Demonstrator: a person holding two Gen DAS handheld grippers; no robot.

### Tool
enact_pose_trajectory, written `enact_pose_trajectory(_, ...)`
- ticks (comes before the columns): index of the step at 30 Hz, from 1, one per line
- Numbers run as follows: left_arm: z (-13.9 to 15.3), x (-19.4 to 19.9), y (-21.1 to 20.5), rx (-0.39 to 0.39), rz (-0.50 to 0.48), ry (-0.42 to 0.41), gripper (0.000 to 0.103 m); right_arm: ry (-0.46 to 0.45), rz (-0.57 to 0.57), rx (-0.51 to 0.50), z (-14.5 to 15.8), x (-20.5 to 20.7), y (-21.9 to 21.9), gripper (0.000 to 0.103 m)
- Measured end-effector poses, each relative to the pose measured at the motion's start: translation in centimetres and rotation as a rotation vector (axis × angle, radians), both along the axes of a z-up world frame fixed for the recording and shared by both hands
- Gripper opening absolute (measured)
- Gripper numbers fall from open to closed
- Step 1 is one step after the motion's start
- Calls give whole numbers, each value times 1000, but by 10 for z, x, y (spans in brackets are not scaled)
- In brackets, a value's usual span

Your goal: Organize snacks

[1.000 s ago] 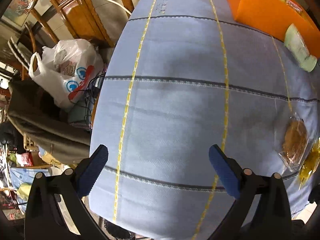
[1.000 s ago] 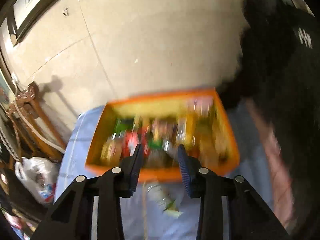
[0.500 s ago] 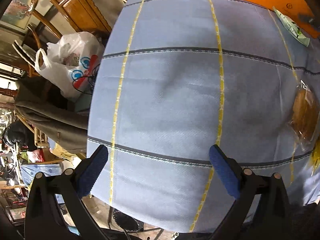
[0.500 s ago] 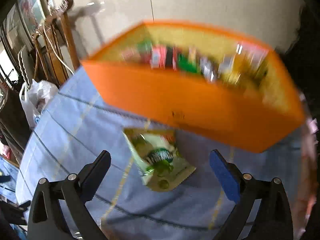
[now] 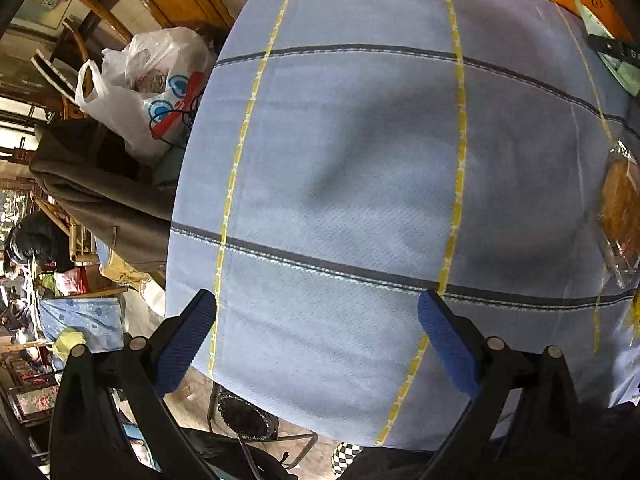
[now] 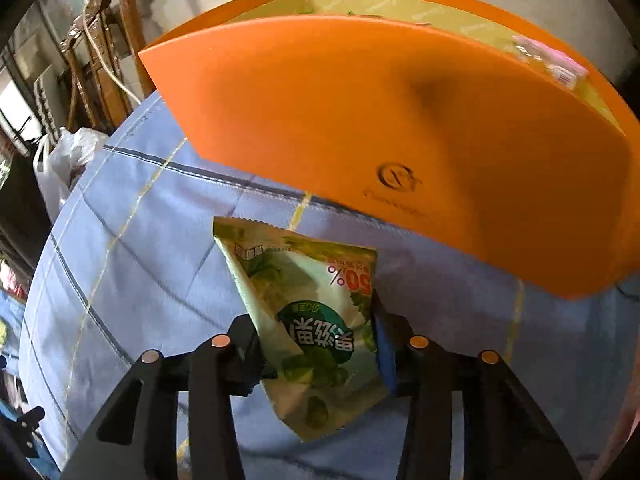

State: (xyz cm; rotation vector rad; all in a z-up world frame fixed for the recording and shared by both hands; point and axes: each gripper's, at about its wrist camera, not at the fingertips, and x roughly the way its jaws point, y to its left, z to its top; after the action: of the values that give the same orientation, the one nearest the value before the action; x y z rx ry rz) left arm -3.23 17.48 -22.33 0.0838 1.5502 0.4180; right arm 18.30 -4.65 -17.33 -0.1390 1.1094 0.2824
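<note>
**Operator:** Right gripper [image 6: 316,344] first: I see its black fingers closing in on the green snack packet [image 6: 308,320], one on each side edge, and the glossy film already looks pinched between them. The packet is a flat, crinkly pouch with a serrated top edge and upside-down printing, lying just in front of the orange box [image 6: 400,128].

**Second:** And the box itself?

**Operator:** Smooth, matte orange card with a stamped round logo on its near wall and a pale yellow lining inside. A pink wrapper [image 6: 548,64] peeks over its right rim. It stands on the blue tablecloth [image 6: 160,248], a woven fabric crossed by dark grey and yellow stripes.

**Second:** Your left side?

**Operator:** Left gripper [image 5: 316,320] is spread wide over bare cloth well away from the box, nothing between its ribbed blue pads [image 5: 448,344]. In that view the box is only an orange corner at the top right, with the green packet's edge beside it under the other gripper's dark finger. Nearer me than the box, at the right edge, lies a round brown cracker in clear wrap [image 5: 620,216]. On the opposite side from the box, off the table's edge, a white plastic bag [image 5: 140,92] slumps on dark furniture.
</note>
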Motion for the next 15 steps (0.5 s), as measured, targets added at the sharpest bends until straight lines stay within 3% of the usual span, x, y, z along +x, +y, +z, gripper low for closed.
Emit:
enact_pose_trajectory(2,3,4,-3,1,-22,-13,99,-29,-28,17,17,-11,-6,44)
enact_pose_trajectory(5,10,10,-8,-15,-54,-58,99,-131,-55,14,66,-27,-13,44)
enact_pose_trajectory(10,12,34,-28,-118,-94,-102,99,-249,-111,29,157,-9,-26,44)
enact_pose_trajectory(12,24,46,-44,-161,-127,-184,99,-302,-148,15,187,1,-36,44)
enact_pose_trajectory(15,43,62,-87,-316,-212,-347,99,-326,-185,44,212,0,-54,44)
